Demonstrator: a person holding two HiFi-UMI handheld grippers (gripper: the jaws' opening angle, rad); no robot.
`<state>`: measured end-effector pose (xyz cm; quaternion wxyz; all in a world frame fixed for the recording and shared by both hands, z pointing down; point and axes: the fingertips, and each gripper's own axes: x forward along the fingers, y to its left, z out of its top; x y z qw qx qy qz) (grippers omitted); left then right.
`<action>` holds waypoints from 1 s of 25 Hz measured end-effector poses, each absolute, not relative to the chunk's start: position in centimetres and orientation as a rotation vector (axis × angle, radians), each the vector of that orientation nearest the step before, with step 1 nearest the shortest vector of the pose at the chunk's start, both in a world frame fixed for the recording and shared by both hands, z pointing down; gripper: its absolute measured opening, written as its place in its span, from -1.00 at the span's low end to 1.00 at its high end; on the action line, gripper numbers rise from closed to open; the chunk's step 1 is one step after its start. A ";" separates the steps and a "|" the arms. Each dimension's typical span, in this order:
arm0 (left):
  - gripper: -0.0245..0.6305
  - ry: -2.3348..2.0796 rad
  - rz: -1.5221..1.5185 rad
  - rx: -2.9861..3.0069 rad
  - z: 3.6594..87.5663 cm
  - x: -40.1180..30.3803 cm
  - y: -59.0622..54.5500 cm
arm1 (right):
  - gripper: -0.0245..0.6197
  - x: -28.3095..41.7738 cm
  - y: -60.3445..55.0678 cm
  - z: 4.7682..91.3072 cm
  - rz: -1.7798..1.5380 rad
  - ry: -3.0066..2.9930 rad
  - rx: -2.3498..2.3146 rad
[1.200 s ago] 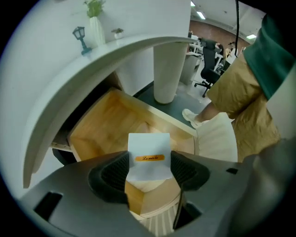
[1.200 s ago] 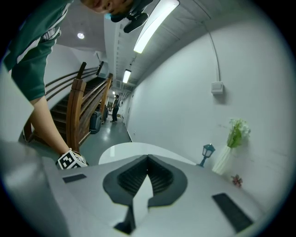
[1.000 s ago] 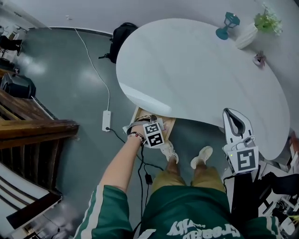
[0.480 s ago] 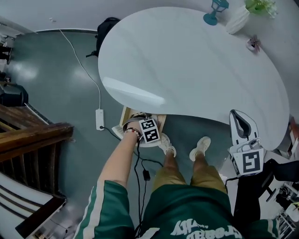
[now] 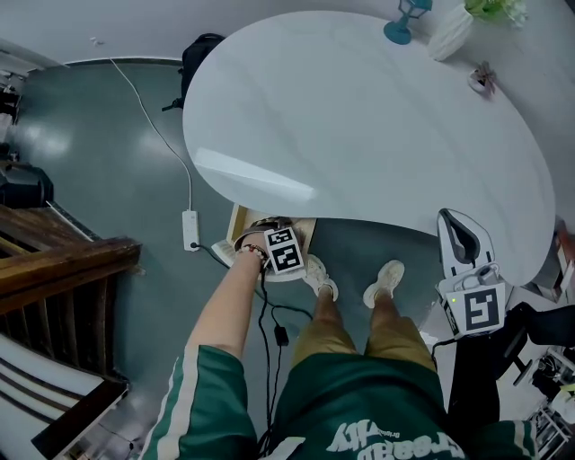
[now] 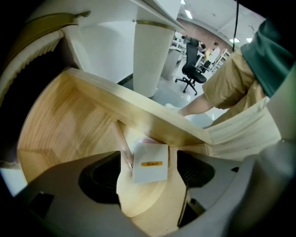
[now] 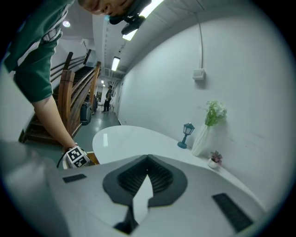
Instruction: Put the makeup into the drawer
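Note:
The wooden drawer (image 6: 69, 125) stands pulled out under the white table's near edge (image 5: 269, 193). A white makeup packet (image 6: 150, 163) with an orange label lies on the drawer floor next to a pink pencil (image 6: 124, 148). My left gripper (image 6: 150, 183) points steeply down into the drawer (image 5: 241, 220). Its jaws have just been opening and now stand wide; the packet lies between them, and the pads do not press on it. In the head view only its marker cube (image 5: 283, 250) shows. My right gripper (image 5: 460, 235) hangs at the table's right edge, shut and empty (image 7: 148, 159).
On the table's far side stand a teal lamp (image 5: 404, 18), a white vase (image 5: 454, 31) and a small pot plant (image 5: 481, 79). A power strip (image 5: 190, 230) and cables lie on the floor. A dark bag (image 5: 199, 56) and a wooden stair rail (image 5: 63, 260) are at the left.
My left hand has sunk lower toward the drawer under the table edge. The right gripper has shifted a little along the table's right edge.

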<state>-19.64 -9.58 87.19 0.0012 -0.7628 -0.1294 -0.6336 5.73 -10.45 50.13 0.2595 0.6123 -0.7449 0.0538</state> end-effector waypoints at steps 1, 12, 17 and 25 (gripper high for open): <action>0.22 -0.392 -1.995 -2.416 86.8 -19.6 -9.7 | -0.91 5.7 -10.5 50.0 0.143 -2.022 1.661; 0.22 0.123 -1.846 -2.652 77.6 -20.8 -12.1 | -0.91 2.5 -12.9 45.1 0.035 -2.144 1.680; 0.22 0.529 -1.664 -2.790 71.3 -22.1 -14.5 | -0.91 -0.1 -15.2 42.4 -0.011 -2.247 1.697; 0.22 1.016 -1.327 -2.858 61.0 -25.0 -16.9 | -0.91 -4.7 -17.8 39.1 -0.051 -2.371 1.692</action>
